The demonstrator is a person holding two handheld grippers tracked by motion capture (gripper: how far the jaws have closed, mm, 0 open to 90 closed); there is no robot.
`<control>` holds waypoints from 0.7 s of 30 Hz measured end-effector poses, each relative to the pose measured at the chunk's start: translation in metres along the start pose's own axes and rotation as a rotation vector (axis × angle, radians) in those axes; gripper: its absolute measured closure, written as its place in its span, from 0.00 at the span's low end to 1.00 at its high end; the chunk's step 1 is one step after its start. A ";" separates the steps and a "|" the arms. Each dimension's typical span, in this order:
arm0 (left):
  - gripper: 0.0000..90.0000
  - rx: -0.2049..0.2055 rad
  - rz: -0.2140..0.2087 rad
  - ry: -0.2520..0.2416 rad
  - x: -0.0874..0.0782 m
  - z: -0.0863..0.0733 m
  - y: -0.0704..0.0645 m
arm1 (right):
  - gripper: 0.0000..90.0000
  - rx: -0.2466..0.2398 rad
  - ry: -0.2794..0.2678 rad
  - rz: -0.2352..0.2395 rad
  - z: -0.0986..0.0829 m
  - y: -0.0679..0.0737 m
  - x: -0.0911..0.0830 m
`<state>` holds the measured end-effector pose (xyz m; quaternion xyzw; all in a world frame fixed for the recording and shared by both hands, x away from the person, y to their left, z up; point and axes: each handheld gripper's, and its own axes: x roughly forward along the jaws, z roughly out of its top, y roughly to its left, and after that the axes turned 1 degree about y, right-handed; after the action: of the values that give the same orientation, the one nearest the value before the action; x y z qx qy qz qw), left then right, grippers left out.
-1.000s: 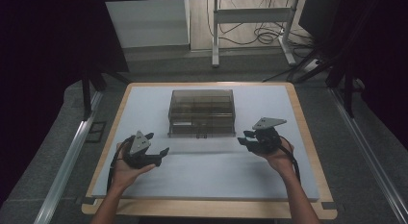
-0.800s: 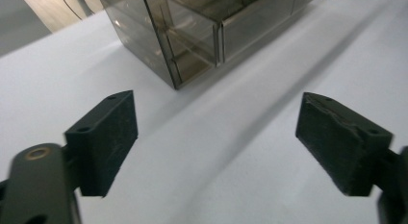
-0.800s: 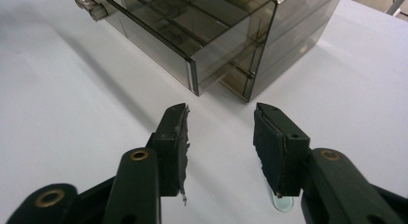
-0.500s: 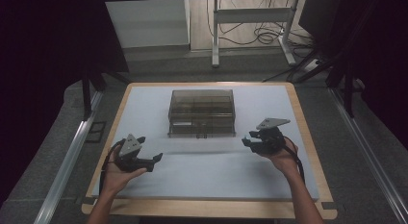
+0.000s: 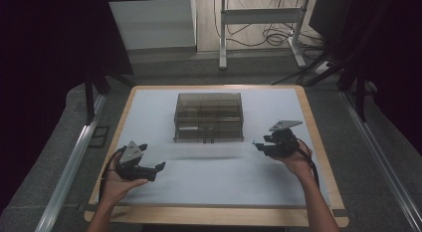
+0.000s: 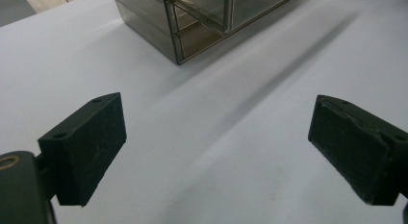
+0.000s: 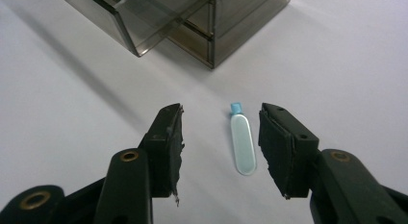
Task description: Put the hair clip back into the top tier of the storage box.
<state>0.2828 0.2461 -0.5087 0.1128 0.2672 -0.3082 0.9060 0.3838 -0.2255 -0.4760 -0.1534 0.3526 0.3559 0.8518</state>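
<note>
Right gripper view: the right gripper (image 7: 219, 147), jaws partly open and empty, straddles a small clear vial (image 7: 243, 143) (blue-capped) lying flat before the smoky drawer box (image 7: 231, 22); ideally lower squarely, then close gently across its width.

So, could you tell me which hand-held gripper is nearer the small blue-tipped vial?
Right. The right hand-held gripper has the vial lying between its open jaws; the left hand-held gripper is across the table.
</note>
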 end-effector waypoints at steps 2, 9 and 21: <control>0.07 0.002 0.001 0.003 0.001 -0.001 0.000 | 0.55 0.006 0.000 -0.003 -0.001 -0.002 -0.001; 0.08 0.026 0.012 0.012 0.001 -0.006 0.003 | 0.54 0.008 0.026 -0.011 -0.002 -0.007 0.000; 0.06 0.056 0.009 0.038 0.004 -0.007 0.002 | 0.54 0.004 0.090 -0.017 0.010 -0.012 0.012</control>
<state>0.2837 0.2490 -0.5167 0.1452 0.2753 -0.3091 0.8987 0.4031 -0.2231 -0.4775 -0.1707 0.3901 0.3408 0.8382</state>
